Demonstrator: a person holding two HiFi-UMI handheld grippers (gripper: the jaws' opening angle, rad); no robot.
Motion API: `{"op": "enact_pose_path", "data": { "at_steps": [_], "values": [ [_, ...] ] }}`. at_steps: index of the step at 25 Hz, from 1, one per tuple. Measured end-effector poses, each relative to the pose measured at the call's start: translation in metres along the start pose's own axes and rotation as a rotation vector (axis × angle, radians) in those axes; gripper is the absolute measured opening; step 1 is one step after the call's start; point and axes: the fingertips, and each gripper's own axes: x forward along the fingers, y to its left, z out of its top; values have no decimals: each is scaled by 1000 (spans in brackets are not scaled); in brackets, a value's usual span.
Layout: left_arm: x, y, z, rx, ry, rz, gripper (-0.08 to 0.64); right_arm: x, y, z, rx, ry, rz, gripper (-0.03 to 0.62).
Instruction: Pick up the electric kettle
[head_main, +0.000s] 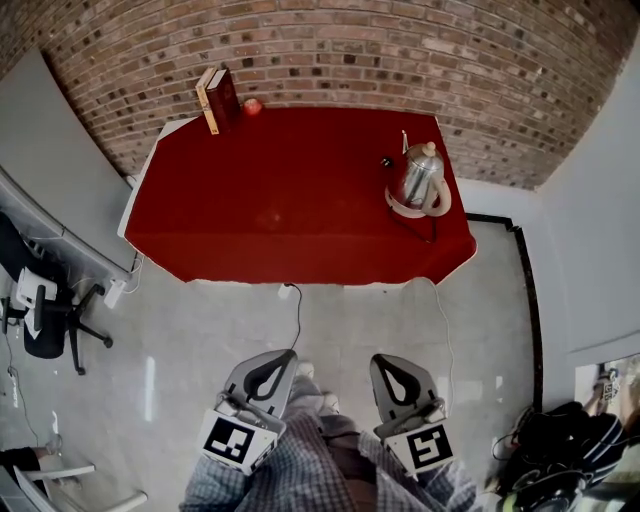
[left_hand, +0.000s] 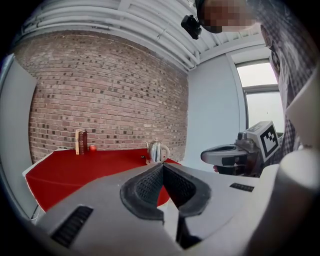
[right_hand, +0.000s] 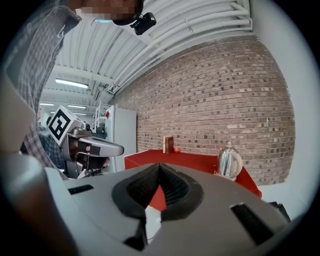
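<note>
The electric kettle (head_main: 418, 176), shiny steel with a pale handle, stands upright on its round base near the right end of the red table (head_main: 280, 200). It also shows far ahead in the left gripper view as the kettle (left_hand: 156, 151) and in the right gripper view as the kettle (right_hand: 229, 162). My left gripper (head_main: 284, 357) and right gripper (head_main: 384, 362) hang side by side over the floor, well short of the table. Both are shut with nothing in them: the left gripper (left_hand: 163, 165) and the right gripper (right_hand: 159, 166) each have their pads meeting at the tips.
Two books (head_main: 215, 97) and a small red object (head_main: 252, 106) stand at the table's far edge by the brick wall. A cord (head_main: 296, 312) hangs from the table's front edge to the floor. An office chair (head_main: 42, 310) is at the left, a dark bag (head_main: 555, 460) at the lower right.
</note>
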Motion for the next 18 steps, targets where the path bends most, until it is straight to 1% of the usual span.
{"op": "enact_pose_path", "data": {
  "at_steps": [8,12,18],
  "values": [
    [21,20,8,1,-9,-58,3,24,-7,9,-18,6,-44,6],
    [34,42,16,-3,-16,-75,3,46,-15,16,-24,21,-71,6],
    [52,79,27,8,-24,-103,3,81,-29,26,-31,19,-122,5]
  ]
}}
